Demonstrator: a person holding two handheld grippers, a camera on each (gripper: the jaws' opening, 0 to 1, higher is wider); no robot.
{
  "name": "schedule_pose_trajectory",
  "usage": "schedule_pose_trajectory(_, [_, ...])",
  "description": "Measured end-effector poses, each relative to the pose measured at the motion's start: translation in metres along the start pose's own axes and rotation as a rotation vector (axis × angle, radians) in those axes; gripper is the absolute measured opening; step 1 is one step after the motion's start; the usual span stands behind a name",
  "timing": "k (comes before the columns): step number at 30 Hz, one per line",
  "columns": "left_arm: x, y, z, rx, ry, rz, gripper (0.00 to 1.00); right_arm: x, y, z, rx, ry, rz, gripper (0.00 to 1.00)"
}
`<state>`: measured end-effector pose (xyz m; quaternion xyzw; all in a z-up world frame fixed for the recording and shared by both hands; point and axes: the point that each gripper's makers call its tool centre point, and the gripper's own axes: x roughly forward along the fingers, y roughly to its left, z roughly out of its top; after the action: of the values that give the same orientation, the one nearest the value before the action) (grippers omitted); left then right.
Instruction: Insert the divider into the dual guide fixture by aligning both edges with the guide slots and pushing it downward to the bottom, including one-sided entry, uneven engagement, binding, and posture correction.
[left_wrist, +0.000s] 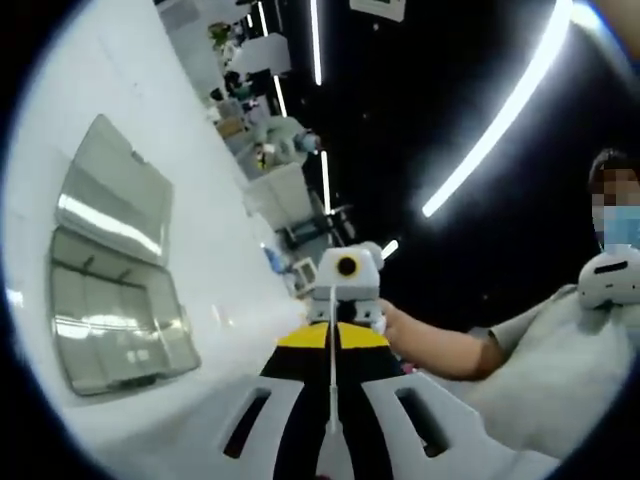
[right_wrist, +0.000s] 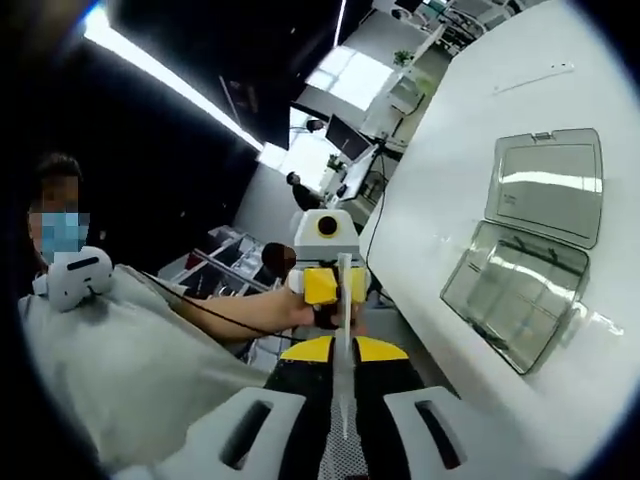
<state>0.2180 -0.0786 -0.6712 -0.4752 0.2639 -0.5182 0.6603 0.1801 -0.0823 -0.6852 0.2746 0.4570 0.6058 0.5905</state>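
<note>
Both the left gripper (left_wrist: 331, 400) and right gripper (right_wrist: 345, 400) look pinched onto the thin divider (left_wrist: 331, 370) edge-on between them, probably light and bendy, so hold near the edges, with the clear fixture (right_wrist: 530, 270) off sideways on the counter (right_wrist: 460, 130).

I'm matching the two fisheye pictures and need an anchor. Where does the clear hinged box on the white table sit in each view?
Left gripper view: the clear hinged box lies open at the left, on the white table, its lid toward the top.
Right gripper view: the clear hinged box lies open at the right, on the same table, its lid toward the top.
Shared landmark: the thin divider held edge-on between both grippers.
</note>
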Motion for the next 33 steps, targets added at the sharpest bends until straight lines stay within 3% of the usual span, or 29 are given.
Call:
schedule_pose_trajectory(9, [-0.001, -0.001, 0.002, -0.021, -0.015, -0.016, 0.0, 0.001, 0.003, 0.002, 0.05, -0.008, -0.02, 0.0])
schedule_pose_trajectory(20, [-0.003, -0.003, 0.004, -0.013, -0.02, -0.023, 0.0, 0.002, 0.007, 0.004, 0.018, 0.01, -0.057, 0.0])
schedule_pose_trajectory(23, [-0.008, -0.001, 0.006, 0.018, -0.022, 0.007, 0.0, 0.002, 0.004, 0.005, 0.045, 0.009, -0.077, 0.0])
schedule_pose_trajectory(25, [-0.014, 0.008, 0.01, 0.086, -0.025, 0.063, 0.0, -0.001, -0.002, 0.009, 0.051, 0.002, -0.11, 0.0])
schedule_pose_trajectory(30, [-0.03, 0.015, 0.021, 0.164, -0.046, 0.145, 0.0, -0.003, -0.01, 0.012, 0.12, -0.018, -0.168, 0.0])
schedule_pose_trajectory(33, [-0.037, 0.019, 0.025, 0.207, -0.045, 0.191, 0.0, -0.005, -0.014, 0.014, 0.106, -0.024, -0.191, 0.0])
